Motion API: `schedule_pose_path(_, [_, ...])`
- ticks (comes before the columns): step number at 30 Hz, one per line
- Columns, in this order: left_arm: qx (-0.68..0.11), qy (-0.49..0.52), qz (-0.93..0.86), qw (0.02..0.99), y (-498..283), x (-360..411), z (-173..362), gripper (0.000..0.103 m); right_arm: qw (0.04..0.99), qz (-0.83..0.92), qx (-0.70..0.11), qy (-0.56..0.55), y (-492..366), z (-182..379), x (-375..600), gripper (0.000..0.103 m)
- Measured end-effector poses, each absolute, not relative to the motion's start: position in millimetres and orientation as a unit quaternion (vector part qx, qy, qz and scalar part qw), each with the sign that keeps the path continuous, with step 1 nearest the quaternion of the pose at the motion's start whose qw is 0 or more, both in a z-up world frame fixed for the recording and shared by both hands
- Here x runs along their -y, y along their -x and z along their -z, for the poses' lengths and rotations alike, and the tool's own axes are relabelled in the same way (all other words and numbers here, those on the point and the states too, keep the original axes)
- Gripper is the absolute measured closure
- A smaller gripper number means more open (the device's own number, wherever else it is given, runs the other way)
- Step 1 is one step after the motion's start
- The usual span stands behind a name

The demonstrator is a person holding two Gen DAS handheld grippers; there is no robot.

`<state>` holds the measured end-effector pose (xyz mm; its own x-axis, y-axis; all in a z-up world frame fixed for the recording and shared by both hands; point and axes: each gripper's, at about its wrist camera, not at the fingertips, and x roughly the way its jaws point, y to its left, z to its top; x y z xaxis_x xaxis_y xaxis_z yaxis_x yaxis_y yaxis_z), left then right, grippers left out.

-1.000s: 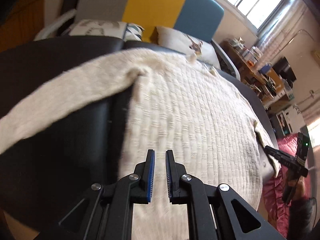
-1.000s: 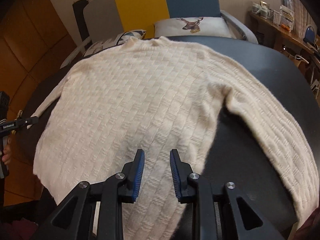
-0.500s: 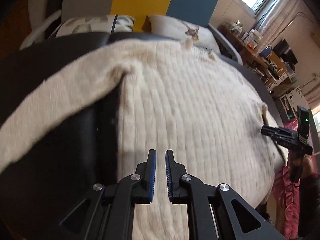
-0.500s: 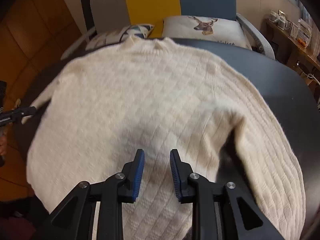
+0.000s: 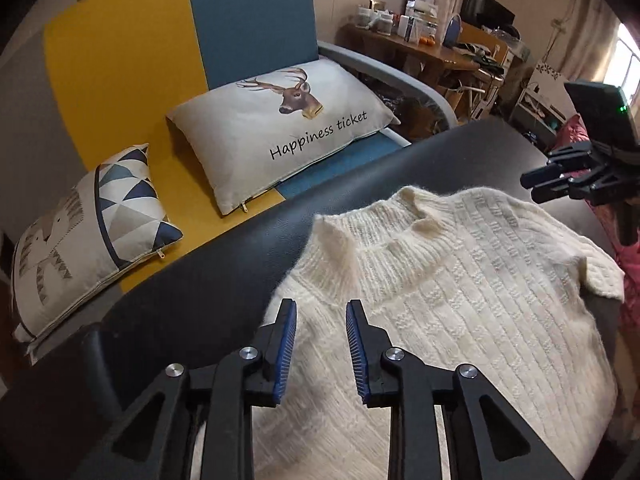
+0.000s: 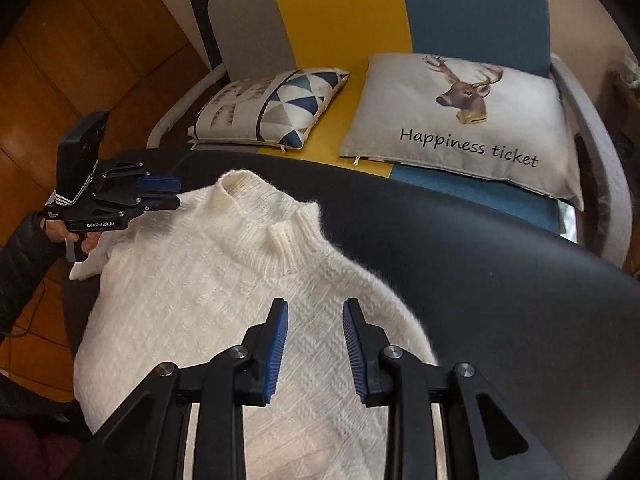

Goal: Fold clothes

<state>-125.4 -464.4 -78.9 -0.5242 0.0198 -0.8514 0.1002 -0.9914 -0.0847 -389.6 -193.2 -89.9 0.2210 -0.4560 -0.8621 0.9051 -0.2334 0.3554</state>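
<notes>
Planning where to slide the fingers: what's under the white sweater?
The sweater lies on a dark table. Whatever the knit covers, sleeves included, is hidden.

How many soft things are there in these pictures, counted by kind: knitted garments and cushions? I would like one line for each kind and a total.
Cream knitted sweater on the dark table: 1
Printed cushions on the sofa: 2, the grey deer cushion and the triangle-pattern cushion
Total: 3
</notes>
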Motion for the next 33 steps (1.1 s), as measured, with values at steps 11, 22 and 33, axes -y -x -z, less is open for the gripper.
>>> schedule_pose_path(11, [-0.113,-0.514,0.849,-0.051,147.8,483.7,106.5,0.051,0.593,0.501,-0.29,-0.559,398.7,134.7,239.5,0.061])
schedule_pose_path(22, [-0.093,-0.426,0.899,0.037,98.3,448.0,86.3,0.093,0.549,0.59,-0.441,-0.395,319.4,102.5,243.8,0.096])
schedule_pose_path(33, [-0.091,-0.443,0.88,0.146,122.9,465.1,118.9,0.09,0.438,0.681,-0.453,-0.373,348.0,132.5,253.7,0.103])
